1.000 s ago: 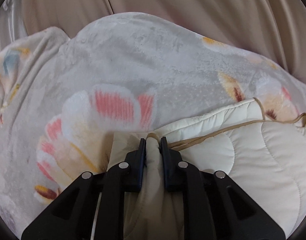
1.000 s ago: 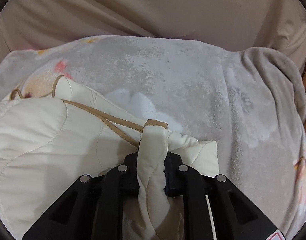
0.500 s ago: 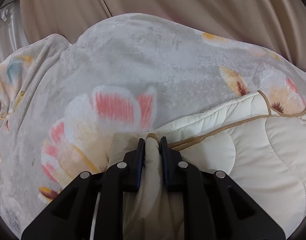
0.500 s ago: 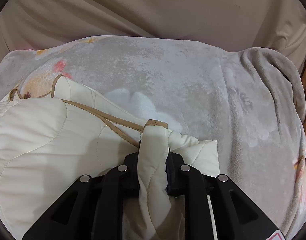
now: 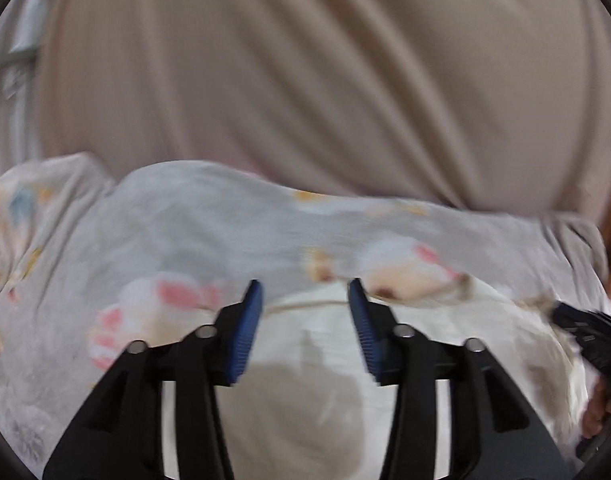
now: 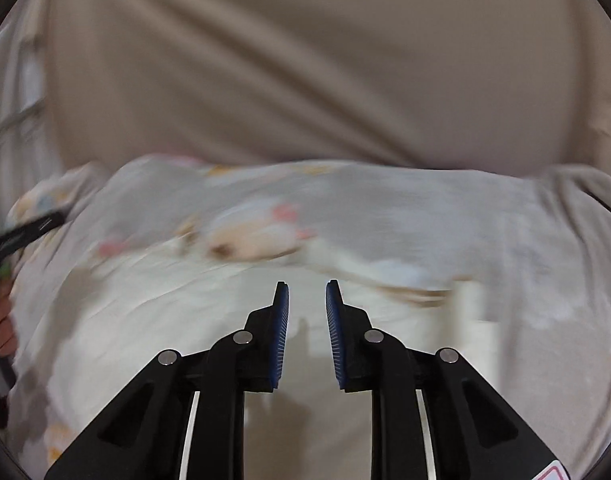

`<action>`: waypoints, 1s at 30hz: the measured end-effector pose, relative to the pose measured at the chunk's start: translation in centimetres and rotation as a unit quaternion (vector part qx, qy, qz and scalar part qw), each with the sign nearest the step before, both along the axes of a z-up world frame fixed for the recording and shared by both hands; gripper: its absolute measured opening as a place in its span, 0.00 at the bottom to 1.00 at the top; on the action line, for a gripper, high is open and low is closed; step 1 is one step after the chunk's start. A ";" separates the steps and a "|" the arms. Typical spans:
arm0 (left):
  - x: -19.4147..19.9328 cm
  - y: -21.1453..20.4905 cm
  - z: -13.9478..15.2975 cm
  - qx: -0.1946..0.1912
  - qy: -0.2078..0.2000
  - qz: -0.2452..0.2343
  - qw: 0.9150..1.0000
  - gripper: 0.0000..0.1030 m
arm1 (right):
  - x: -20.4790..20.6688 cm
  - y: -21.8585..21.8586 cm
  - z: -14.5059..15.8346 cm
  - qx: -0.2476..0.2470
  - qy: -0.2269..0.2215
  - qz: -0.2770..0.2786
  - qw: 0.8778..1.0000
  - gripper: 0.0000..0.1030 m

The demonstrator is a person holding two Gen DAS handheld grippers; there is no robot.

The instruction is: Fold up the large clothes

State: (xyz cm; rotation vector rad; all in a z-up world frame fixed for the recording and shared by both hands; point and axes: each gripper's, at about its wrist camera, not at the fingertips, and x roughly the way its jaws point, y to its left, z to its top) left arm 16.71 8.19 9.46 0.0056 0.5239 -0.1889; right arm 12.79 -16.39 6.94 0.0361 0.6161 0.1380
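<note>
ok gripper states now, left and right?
Left gripper: open, holding nothing, above the cream quilted garment.
Right gripper: open, holding nothing, above the same garment.

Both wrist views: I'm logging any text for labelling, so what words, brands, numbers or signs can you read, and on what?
No readable text in either view.
Red-edged sticker at the bottom right corner of the right wrist view: cut off, nothing legible.
Grey flower-print fleece blanket: pattern only.
Cream quilted garment: blurred, no label visible.
</note>
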 end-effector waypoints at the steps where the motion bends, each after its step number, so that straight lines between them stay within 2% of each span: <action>1: 0.0 -1.8 -1.0 0.019 0.011 -0.019 1.000 0.48 | 0.4 1.7 -0.7 -0.009 0.012 0.026 1.000 0.12; 3: 0.7 -4.7 -4.1 0.053 0.042 -0.040 0.997 0.48 | 1.6 4.1 -3.1 -0.039 0.043 0.049 0.997 0.11; 5: 2.4 -5.6 -7.4 0.076 0.079 -0.043 0.993 0.48 | 2.7 3.7 -5.0 -0.059 0.056 0.034 0.996 0.11; 7: 3.4 -4.8 -8.6 0.065 0.083 -0.039 0.994 0.48 | 3.0 1.2 -5.6 -0.025 0.060 0.018 0.998 0.10; 9: 3.9 -3.8 -8.6 0.063 0.079 -0.026 0.995 0.49 | 3.6 -2.1 -5.8 -0.010 0.062 -0.032 0.998 0.10; 11: 4.6 -3.0 -8.8 0.056 0.081 -0.019 0.995 0.55 | 4.1 -5.0 -6.6 -0.001 0.066 -0.074 0.995 0.10; 12: 4.9 -2.4 -9.0 0.051 0.082 -0.019 0.995 0.60 | 4.2 -6.3 -7.0 0.029 0.072 -0.076 0.994 0.06; 13: 5.1 -1.9 -9.1 0.049 0.081 -0.016 0.995 0.60 | 4.1 -7.3 -7.3 0.059 0.077 -0.076 0.992 0.04; 15: 5.4 -1.0 -9.4 0.044 0.081 -0.007 0.996 0.60 | 4.1 -7.9 -7.7 0.073 0.082 -0.083 0.990 0.00; 17: 5.7 -0.5 -9.7 0.031 0.087 -0.007 0.996 0.60 | 4.1 -7.1 -7.9 0.047 0.082 -0.090 0.991 0.00; 20: 5.9 -1.1 -10.1 0.051 0.088 -0.003 0.995 0.60 | 4.5 -6.0 -8.0 0.004 0.082 -0.098 0.992 0.00; 25: 6.0 -1.1 -10.1 0.054 0.094 0.001 0.994 0.60 | 4.7 -6.2 -7.8 0.002 0.091 -0.101 0.991 0.00; 26: 6.0 -1.2 -10.1 0.059 0.094 0.002 0.994 0.61 | 4.6 -6.0 -7.1 -0.002 0.087 -0.115 0.990 0.02; 27: 5.9 -1.1 -10.0 0.059 0.094 0.002 0.994 0.61 | 4.2 -5.3 -6.1 -0.003 0.078 -0.125 0.989 0.14; 29: 5.5 -0.3 -9.3 0.038 0.092 0.006 0.995 0.61 | 3.6 -2.9 -4.0 0.016 0.056 -0.087 0.994 0.16; 30: 5.0 0.7 -8.7 0.017 0.093 0.011 0.995 0.61 | 3.6 -1.1 -3.2 0.010 0.048 -0.063 0.997 0.16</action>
